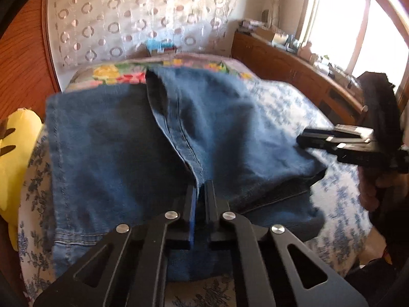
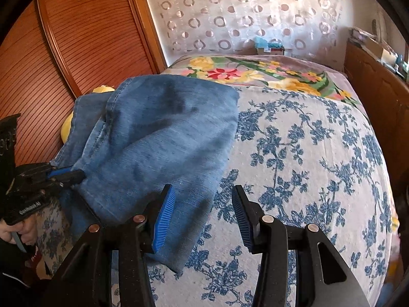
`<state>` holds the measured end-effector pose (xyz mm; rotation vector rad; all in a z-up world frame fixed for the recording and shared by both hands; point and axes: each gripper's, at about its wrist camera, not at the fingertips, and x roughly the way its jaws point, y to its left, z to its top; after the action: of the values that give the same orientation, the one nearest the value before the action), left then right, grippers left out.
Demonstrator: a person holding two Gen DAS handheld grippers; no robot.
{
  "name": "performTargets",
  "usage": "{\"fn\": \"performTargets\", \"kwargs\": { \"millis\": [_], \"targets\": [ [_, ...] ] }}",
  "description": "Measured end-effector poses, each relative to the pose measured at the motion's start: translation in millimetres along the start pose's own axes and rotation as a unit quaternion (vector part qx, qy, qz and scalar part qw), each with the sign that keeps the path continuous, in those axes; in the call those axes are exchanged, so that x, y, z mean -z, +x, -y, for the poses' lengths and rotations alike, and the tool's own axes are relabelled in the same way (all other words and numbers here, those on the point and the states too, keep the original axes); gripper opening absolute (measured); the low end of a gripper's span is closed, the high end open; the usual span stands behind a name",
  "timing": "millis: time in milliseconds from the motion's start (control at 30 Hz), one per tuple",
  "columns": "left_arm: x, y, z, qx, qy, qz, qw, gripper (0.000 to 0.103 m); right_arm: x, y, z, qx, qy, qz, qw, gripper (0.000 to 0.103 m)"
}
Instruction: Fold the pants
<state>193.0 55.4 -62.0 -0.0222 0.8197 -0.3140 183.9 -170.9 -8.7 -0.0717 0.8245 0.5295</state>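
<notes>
The pants [image 1: 122, 140], blue denim jeans, lie on the bed [image 2: 306, 153], over a white cover printed with blue flowers, with a brighter floral blanket [image 2: 255, 73] beyond them toward the headboard wall. They look already doubled over, 2 thicknesses of denim showing along the near edge, and the upper layer is lifted and rumpled rather than flat.

The left gripper [image 1: 200, 192] is pinched on a seam of the jeans near their middle, its 2 fingers drawn nearly together with the fabric between them; the right wrist view shows the same gripper [image 2: 70, 175] biting the denim edge from the side. The right gripper [image 2: 203, 212] stands with its blue pads wide apart and nothing between them, hovering above the near corner of the jeans and the bedcover. Motion blur in the left view leaves it unclear just how close it is to the fabric.

By my reading this is mid-fold: 1 side is held while the other hand sits free. The next move probably calls for the right gripper to take the loose edge on its side, so both can carry the top layer across evenly and lay it flat. Denim is heavy and will sag between the 2 holds, so a matched height matters
</notes>
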Motion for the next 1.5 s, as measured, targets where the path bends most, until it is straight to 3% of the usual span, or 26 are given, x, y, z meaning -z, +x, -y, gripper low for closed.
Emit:
{"fn": "performTargets", "kwargs": {
  "millis": [200,433,667,833,933,1033,1133,1500],
  "targets": [
    [-18.1,-60.5,3.9,0.000,-0.004,0.068,0.9977,0.004,4.3,-18.6,8.0,-0.008,0.019,0.025,0.999,0.048],
    [-29.5,-114.4,-22.7,-0.053,-0.017,0.124,0.9907,0.004,3.6,-28.1,0.5,-0.018,0.006,0.037,0.999,0.048],
    [3.1,-85.0,-59.2,-0.094,-0.044,0.054,0.9931,0.004,1.9,-21.3,-17.0,-0.033,-0.012,0.026,0.999,0.048],
    [23.6,-60.2,-64.7,-0.087,-0.062,0.011,0.9943,0.005,-5.3,-13.1,-30.1,-0.040,-0.033,0.019,0.998,0.048],
    [26.2,-59.0,-68.6,-0.099,-0.064,0.006,0.9930,0.021,-10.3,-9.2,-36.1,-0.044,-0.044,0.017,0.998,0.048],
    [20.6,-59.9,-74.7,-0.102,-0.068,0.014,0.9923,0.045,-15.1,-4.3,-42.4,-0.045,-0.054,0.018,0.997,0.048],
    [9.5,-54.4,-81.8,-0.110,-0.067,0.014,0.9916,0.056,-20.2,4.1,-47.2,-0.045,-0.058,0.015,0.997,0.048],
    [-49.7,-11.9,-109.5,-0.082,-0.061,0.018,0.9946,0.056,-32.4,36.8,-43.5,-0.037,-0.057,-0.002,0.998,0.048]
  ]
}}
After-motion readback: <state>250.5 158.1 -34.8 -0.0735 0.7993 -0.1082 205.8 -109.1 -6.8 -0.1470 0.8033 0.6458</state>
